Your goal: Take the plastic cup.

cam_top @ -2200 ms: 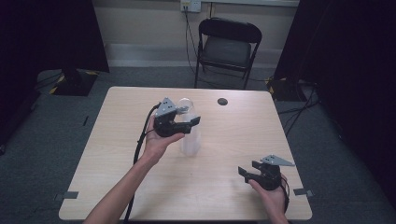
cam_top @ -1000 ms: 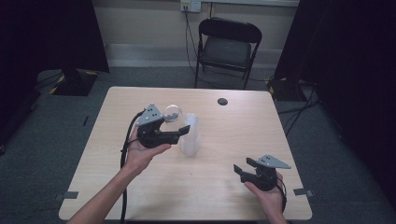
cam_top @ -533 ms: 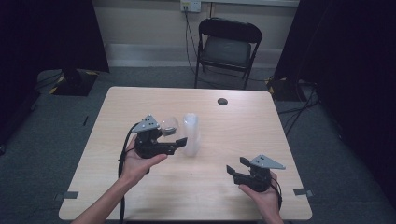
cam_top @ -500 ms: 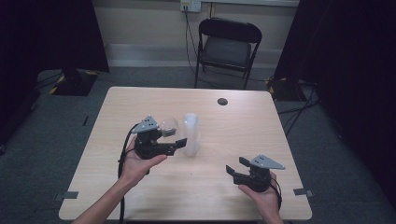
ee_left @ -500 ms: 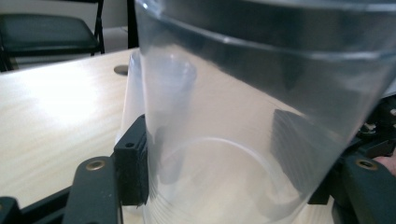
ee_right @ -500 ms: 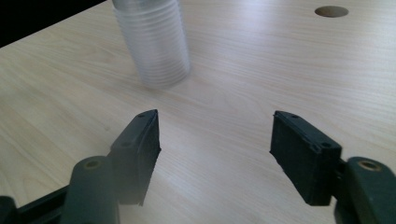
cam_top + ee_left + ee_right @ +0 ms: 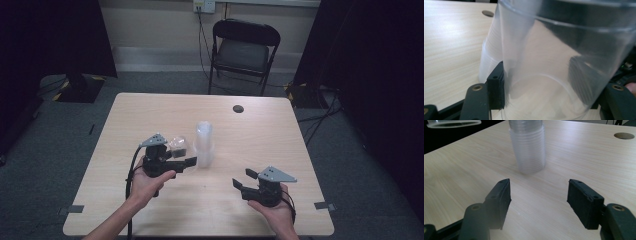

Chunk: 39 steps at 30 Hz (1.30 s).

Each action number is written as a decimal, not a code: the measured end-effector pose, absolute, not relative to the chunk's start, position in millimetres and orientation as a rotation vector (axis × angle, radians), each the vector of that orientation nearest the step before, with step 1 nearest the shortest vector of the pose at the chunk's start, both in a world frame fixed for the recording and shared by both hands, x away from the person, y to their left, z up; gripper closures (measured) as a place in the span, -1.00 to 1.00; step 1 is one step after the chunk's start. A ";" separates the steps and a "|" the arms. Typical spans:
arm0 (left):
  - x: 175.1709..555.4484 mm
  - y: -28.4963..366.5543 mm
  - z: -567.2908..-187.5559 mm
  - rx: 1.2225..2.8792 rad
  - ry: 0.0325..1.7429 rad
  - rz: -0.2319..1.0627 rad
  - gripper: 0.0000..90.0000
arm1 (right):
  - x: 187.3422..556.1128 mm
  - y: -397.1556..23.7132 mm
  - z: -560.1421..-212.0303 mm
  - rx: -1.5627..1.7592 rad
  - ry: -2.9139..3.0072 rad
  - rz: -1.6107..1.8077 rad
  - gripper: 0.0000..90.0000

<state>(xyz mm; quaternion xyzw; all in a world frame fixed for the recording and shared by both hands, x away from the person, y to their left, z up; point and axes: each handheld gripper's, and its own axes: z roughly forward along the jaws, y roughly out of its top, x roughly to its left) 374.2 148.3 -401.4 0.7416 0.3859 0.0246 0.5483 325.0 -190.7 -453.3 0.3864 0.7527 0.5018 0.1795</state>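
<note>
The left tongs (image 7: 182,152) are closed on a clear cup (image 7: 554,65), held level; the right tongs (image 7: 245,180) are held with jaws apart.

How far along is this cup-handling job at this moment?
Looks done: one clear cup is off the stack of cups and sits between the left gripper's jaws, beside the stack. In hand: that cup is held above the table, not set down. Left: placing it, and seemingly more cups to separate. The right gripper is open and empty, aimed at the stack.
</note>
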 end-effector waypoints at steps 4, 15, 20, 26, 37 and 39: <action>374.4 145.3 -408.9 1.780 0.923 0.054 -0.17 | 325.6 -180.4 -448.1 1.054 2.151 1.424 -0.19; 374.3 139.3 -429.1 1.824 0.944 -0.027 -0.13 | 317.4 -149.5 -455.4 0.947 2.195 1.450 -0.09; 372.0 134.8 -434.1 1.802 0.947 -0.109 -0.14 | 311.7 -144.8 -455.4 0.913 2.187 1.465 -0.05; 370.4 132.2 -434.2 1.770 0.956 -0.175 -0.13 | 306.9 -138.1 -454.5 0.862 2.200 1.477 -0.01; 369.7 129.7 -435.7 1.704 0.974 -0.292 -0.13 | 303.1 -128.0 -455.7 0.779 2.207 1.487 0.16; 369.9 129.8 -436.5 1.681 0.990 -0.326 -0.13 | 302.4 -126.7 -456.3 0.763 2.201 1.486 0.21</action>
